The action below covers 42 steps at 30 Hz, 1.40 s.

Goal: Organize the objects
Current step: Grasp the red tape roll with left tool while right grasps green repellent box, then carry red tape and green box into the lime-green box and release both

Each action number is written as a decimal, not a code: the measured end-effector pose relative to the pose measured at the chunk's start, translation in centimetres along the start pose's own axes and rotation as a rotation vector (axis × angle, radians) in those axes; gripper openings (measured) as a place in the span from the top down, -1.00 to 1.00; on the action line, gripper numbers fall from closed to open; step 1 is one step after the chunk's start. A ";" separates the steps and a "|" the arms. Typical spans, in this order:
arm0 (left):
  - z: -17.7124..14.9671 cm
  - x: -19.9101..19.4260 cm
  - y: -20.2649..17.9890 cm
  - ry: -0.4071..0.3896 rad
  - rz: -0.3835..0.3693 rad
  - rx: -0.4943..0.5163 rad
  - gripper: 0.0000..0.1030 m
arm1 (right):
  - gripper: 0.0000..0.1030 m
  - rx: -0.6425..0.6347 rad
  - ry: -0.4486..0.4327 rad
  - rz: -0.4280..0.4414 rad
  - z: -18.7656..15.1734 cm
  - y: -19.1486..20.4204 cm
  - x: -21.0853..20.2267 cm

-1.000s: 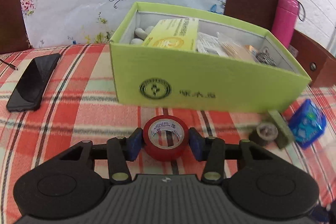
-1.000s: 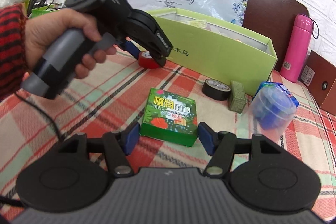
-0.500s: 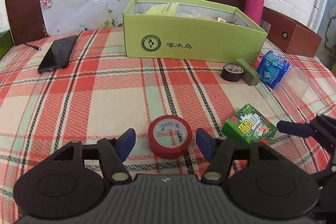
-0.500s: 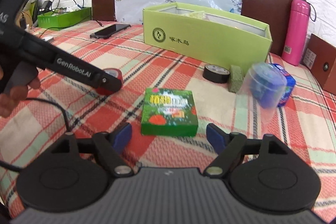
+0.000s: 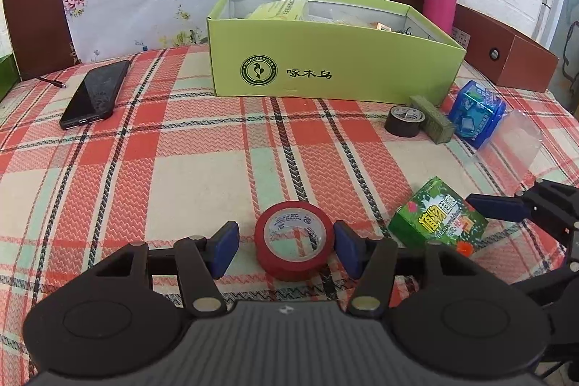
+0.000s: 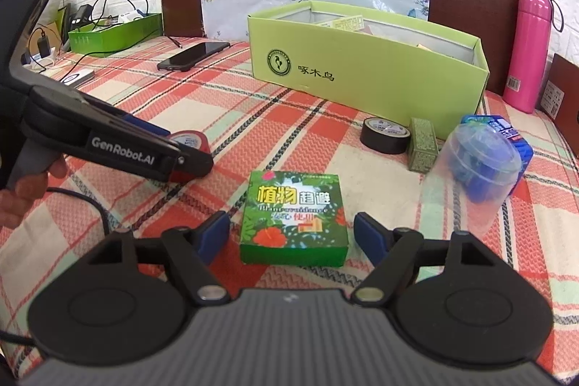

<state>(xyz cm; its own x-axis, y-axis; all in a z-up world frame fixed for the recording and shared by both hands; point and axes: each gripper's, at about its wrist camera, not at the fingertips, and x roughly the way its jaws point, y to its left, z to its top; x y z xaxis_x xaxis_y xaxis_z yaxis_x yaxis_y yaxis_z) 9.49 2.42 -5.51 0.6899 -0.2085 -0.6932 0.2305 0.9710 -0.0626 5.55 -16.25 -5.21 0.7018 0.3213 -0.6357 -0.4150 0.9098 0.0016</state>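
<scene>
The red tape roll (image 5: 293, 239) lies flat on the plaid bed (image 5: 181, 169) near its front edge, between the fingers of the left gripper (image 5: 286, 248), which are closing, one just off it, one clear. Beside it the green packet (image 6: 295, 219) sits between the spread fingers of the right gripper (image 6: 292, 234), untouched. The green box (image 5: 336, 60) stands towards the headboard.

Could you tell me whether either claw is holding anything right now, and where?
Nothing is held: the red tape and green box each sit between unpressed pads.
</scene>
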 end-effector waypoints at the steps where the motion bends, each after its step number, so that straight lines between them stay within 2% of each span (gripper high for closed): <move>1: 0.0 0.0 0.1 0.002 -0.008 -0.001 -0.16 | -0.47 0.001 0.001 0.002 0.0 -0.1 0.1; 4: -0.1 0.0 0.1 0.000 -0.004 0.003 -0.14 | -0.41 0.013 0.005 0.006 0.0 -0.1 0.4; 7: -0.1 0.1 0.0 -0.001 -0.006 0.006 -0.08 | -0.18 0.023 0.003 0.009 -0.1 -0.2 0.5; 8: -0.1 0.1 -0.1 -0.002 -0.016 0.008 0.03 | -0.18 0.024 0.004 0.009 -0.1 -0.1 0.4; 15: 0.5 -0.7 -0.3 -0.017 -0.037 -0.001 0.04 | -0.17 0.011 -0.008 0.026 0.5 0.2 -0.7; 24: 4.8 -4.3 -0.6 -0.155 -0.095 -0.002 0.04 | -0.17 0.009 -0.096 0.078 4.6 -1.1 -4.3; 33: 10.5 -5.3 -2.4 -0.285 -0.139 0.018 0.04 | -0.17 -0.048 -0.204 -0.044 9.8 -4.7 -5.3; 42: 15.6 -1.1 -4.1 -0.285 -0.132 -0.003 0.04 | -0.17 0.008 -0.181 -0.127 12.8 -9.5 -1.6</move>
<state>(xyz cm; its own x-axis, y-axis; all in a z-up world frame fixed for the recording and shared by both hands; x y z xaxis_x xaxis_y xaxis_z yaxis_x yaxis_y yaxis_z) 18.47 -3.17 6.74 0.8187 -0.3571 -0.4498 0.3295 0.9335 -0.1414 15.78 -22.07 5.66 0.8409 0.2458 -0.4821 -0.3130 0.9477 -0.0628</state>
